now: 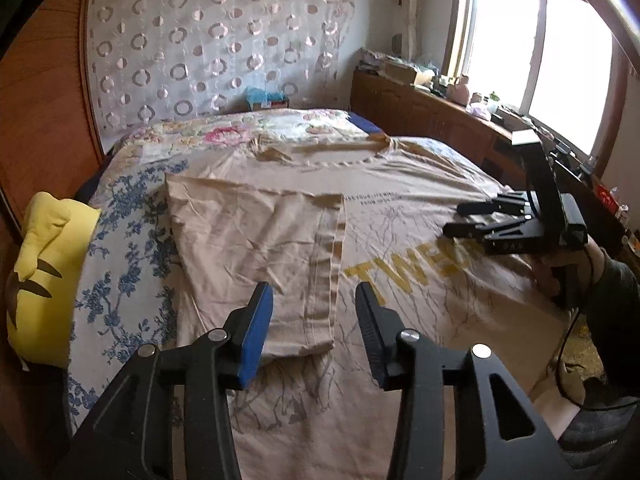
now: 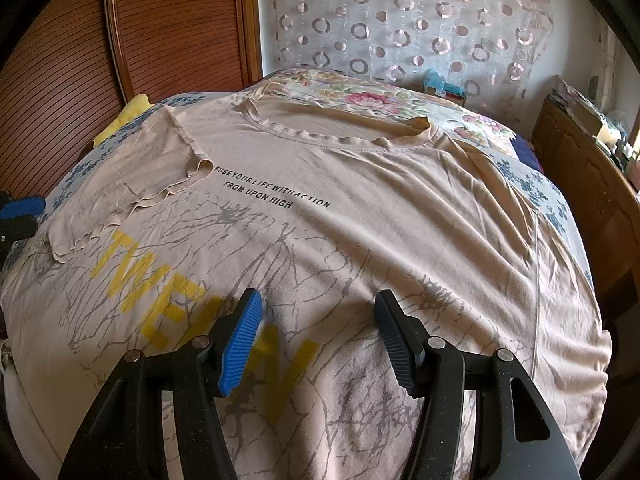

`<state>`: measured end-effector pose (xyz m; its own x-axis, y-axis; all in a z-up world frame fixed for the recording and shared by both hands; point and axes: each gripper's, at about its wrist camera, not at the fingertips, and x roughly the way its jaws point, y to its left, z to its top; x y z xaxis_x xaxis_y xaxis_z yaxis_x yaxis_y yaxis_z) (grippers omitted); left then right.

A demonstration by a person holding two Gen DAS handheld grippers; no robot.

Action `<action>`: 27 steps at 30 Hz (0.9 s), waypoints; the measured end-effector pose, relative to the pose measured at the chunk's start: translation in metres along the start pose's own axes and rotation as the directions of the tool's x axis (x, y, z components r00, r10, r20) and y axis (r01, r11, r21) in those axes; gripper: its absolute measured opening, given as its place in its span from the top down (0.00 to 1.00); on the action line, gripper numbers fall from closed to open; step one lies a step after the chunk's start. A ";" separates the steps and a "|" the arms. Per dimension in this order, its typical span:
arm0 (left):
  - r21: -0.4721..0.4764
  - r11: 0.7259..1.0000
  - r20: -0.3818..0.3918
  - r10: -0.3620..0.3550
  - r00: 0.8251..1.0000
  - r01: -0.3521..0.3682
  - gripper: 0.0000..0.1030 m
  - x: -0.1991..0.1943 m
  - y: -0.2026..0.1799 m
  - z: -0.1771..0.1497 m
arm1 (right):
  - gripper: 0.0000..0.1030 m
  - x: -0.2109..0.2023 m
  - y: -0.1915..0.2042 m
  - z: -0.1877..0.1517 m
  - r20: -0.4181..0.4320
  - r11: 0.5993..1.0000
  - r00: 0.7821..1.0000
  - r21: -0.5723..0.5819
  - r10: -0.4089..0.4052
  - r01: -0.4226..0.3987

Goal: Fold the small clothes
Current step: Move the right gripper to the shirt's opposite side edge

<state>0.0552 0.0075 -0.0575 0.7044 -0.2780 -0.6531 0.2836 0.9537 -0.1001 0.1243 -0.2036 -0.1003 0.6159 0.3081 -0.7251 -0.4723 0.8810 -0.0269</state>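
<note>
A beige T-shirt (image 1: 400,196) (image 2: 360,184) with yellow letters and a black line of text lies front up, spread on the bed. Its left sleeve and side (image 1: 256,236) (image 2: 132,176) are folded inward over the chest. My left gripper (image 1: 314,296) hovers open just above the lower end of that folded flap, with nothing between its pads. At the left edge of the right wrist view only its blue pad (image 2: 20,206) shows. My right gripper (image 1: 454,220) (image 2: 318,304) stands open low over the printed front, near the yellow letters, with nothing in its grip.
A floral bedspread (image 1: 120,280) covers the bed. A yellow plush pillow (image 1: 44,264) lies at its left edge beside a wooden wardrobe (image 2: 160,20). A cluttered wooden cabinet (image 1: 420,112) runs under the window on the right. A person's dark sleeve (image 1: 608,312) holds the right gripper.
</note>
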 end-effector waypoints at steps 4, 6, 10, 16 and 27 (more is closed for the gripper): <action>-0.013 0.999 0.038 0.038 0.999 -0.037 0.51 -0.003 0.003 0.005 | 0.40 0.000 0.000 0.000 0.000 1.000 1.000 0.000 0.000 0.000; -0.030 0.999 0.069 0.039 0.997 -0.037 0.33 -0.006 0.005 0.008 | 0.40 0.000 0.000 0.000 0.000 1.000 1.000 0.000 0.000 0.000; -0.035 0.999 0.110 0.025 0.994 -0.021 0.23 -0.012 0.003 0.012 | 0.40 0.000 0.000 0.000 0.000 1.000 1.000 0.000 0.000 0.000; -0.044 0.996 0.140 0.085 0.986 -0.080 0.23 -0.015 0.001 0.019 | 0.38 0.000 0.000 0.000 -0.001 1.000 1.000 0.002 -0.001 0.001; -0.028 0.995 0.153 0.097 0.983 -0.094 0.23 -0.012 -0.009 0.021 | 0.35 -0.012 -0.004 -0.004 0.032 1.000 0.999 0.022 -0.015 0.014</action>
<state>0.0575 -0.0002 -0.0329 0.8200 -0.1983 -0.5369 0.1981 0.9784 -0.0588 0.1164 -0.2126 -0.0939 0.6429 0.3061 -0.7021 -0.4496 0.8929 -0.0224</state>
